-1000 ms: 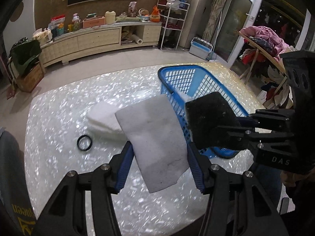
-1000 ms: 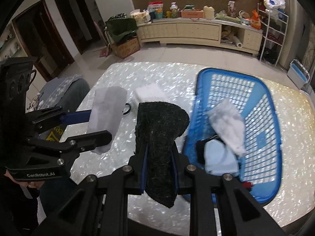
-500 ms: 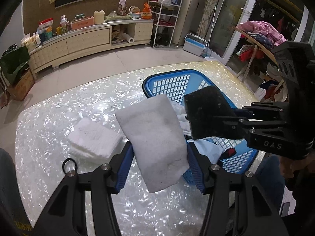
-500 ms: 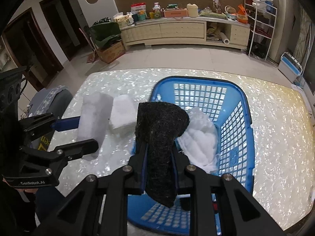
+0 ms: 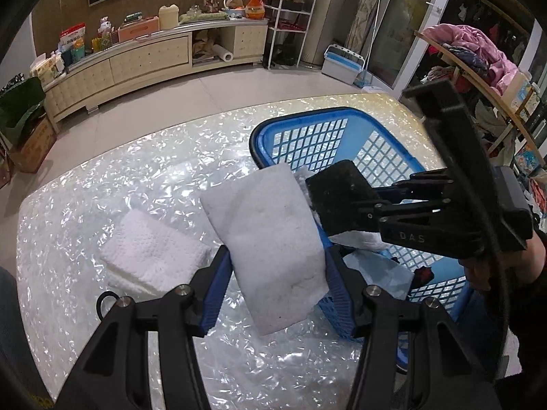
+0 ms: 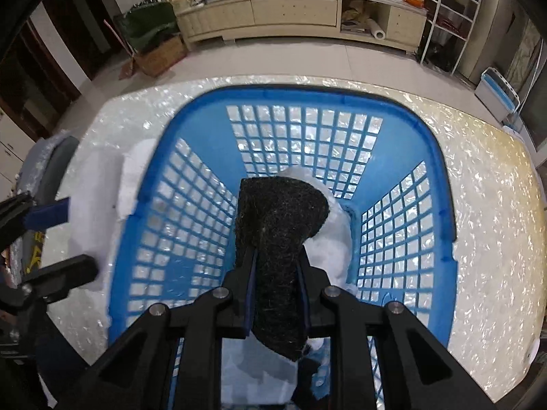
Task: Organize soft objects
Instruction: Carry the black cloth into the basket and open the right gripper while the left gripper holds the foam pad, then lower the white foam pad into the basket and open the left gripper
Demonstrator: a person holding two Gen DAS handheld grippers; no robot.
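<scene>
My left gripper (image 5: 277, 273) is shut on a white sponge pad (image 5: 266, 239) and holds it above the table at the left rim of the blue basket (image 5: 294, 119). My right gripper (image 6: 277, 270) is shut on a black scouring pad (image 6: 277, 239), held over the inside of the basket (image 6: 307, 92); the pad also shows in the left wrist view (image 5: 338, 198). White cloths (image 6: 331, 239) and a light blue cloth (image 5: 379, 270) lie in the basket. A folded white towel (image 5: 150, 253) lies on the table left of the basket.
The table (image 5: 102, 188) has a shiny pearl-white top. A black ring (image 5: 102, 302) lies by the towel near the front edge. A low cabinet (image 5: 136, 58) and a metal rack (image 5: 287, 17) stand across the floor. A clothes rack (image 5: 478, 61) is at the right.
Both grippers moved right toward the basket with their pads. The right gripper went from the basket's left side to above its inside. The black ring slid toward the lower left of the left view.
</scene>
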